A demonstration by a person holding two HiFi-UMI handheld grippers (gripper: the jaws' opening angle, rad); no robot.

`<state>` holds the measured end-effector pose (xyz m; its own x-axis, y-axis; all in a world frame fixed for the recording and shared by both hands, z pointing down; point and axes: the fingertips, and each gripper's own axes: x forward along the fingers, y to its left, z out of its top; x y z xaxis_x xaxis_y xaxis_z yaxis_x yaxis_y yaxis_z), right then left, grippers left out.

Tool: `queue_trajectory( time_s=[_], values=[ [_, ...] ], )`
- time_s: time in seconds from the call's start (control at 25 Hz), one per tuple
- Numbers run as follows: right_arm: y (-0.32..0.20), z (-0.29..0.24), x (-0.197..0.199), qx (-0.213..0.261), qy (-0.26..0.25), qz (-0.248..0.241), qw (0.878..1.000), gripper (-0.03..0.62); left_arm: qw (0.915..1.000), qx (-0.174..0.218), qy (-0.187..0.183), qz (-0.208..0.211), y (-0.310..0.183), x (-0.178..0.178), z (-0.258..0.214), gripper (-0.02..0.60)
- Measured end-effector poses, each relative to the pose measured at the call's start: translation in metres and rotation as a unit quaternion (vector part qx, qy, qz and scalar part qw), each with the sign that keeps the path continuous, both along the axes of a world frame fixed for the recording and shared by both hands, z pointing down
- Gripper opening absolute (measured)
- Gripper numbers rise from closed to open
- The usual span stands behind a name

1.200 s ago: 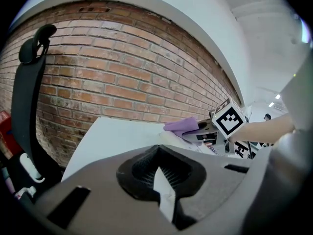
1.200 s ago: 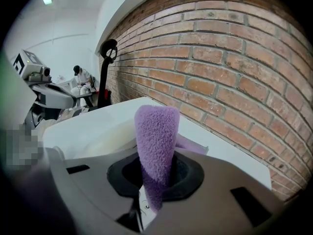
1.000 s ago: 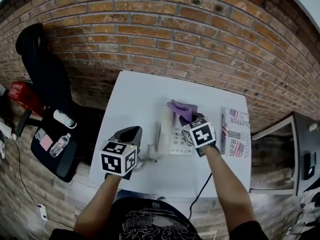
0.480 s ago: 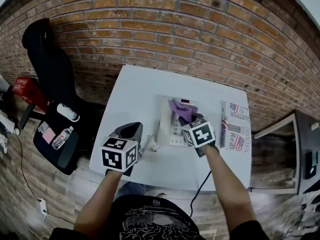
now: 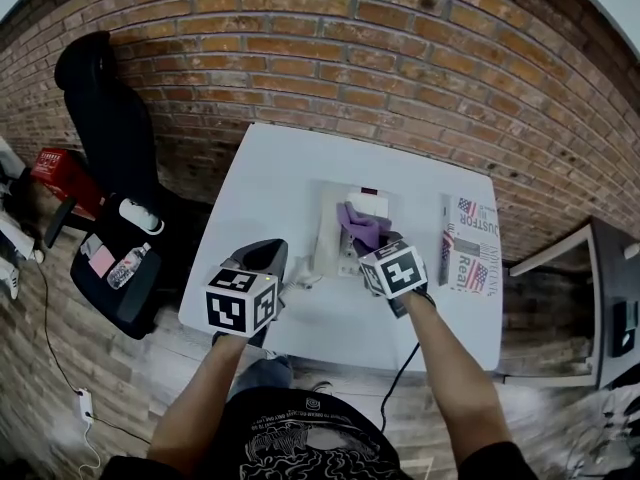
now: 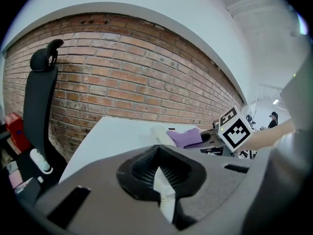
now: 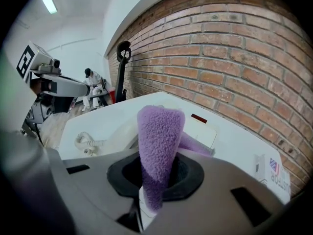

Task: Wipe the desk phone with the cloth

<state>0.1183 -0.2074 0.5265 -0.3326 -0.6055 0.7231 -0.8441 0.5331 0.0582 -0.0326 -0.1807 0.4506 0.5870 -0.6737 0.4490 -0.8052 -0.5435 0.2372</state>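
A white desk phone (image 5: pixel 335 230) lies mid-table on the white table (image 5: pixel 270 178), its coiled cord (image 5: pixel 300 283) trailing off its near left. My right gripper (image 5: pixel 376 244) is over the keypad, shut on a purple cloth (image 5: pixel 360 223) that rests on the phone. In the right gripper view the cloth (image 7: pixel 159 141) rises from that gripper (image 7: pixel 149 195), with the phone (image 7: pixel 200 131) and cord (image 7: pixel 88 142) behind. My left gripper (image 5: pixel 262 254) hovers near the table's front left beside the cord, shut with nothing in it. In its own view that gripper (image 6: pixel 164 190) faces the phone (image 6: pixel 161 132) and cloth (image 6: pixel 186 137).
A printed magazine (image 5: pixel 468 243) lies on the table right of the phone. A brick wall (image 5: pixel 400 68) stands behind the table. To the left is a black office chair (image 5: pixel 110 128) with a bottle (image 5: pixel 125 266) on its seat, and a red object (image 5: pixel 65 173) beyond.
My right gripper has drawn the cloth along the phone toward me, baring the phone's far end. The left gripper has hardly moved. The head camera has shifted slightly.
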Motion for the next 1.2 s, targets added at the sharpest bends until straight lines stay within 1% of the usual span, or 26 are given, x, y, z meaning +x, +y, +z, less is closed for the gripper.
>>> queue_trajectory(
  time_s=[0.36, 0.76, 1.2],
  values=[
    [0.027, 0.007, -0.006, -0.009, -0.006, -0.011, 1.0, 0.044, 1.0, 0.001, 0.001, -0.005, 0.016, 0.001, -0.002, 0.005],
    [0.057, 0.015, -0.012, -0.029, -0.016, -0.037, 0.999, 0.044, 1.0, 0.0, 0.002, -0.009, 0.034, 0.004, 0.0, 0.005],
    [0.084, 0.02, -0.015, -0.044, -0.03, -0.056, 0.997, 0.044, 1.0, -0.001, 0.002, -0.008, 0.038, 0.006, 0.001, 0.005]
  ],
)
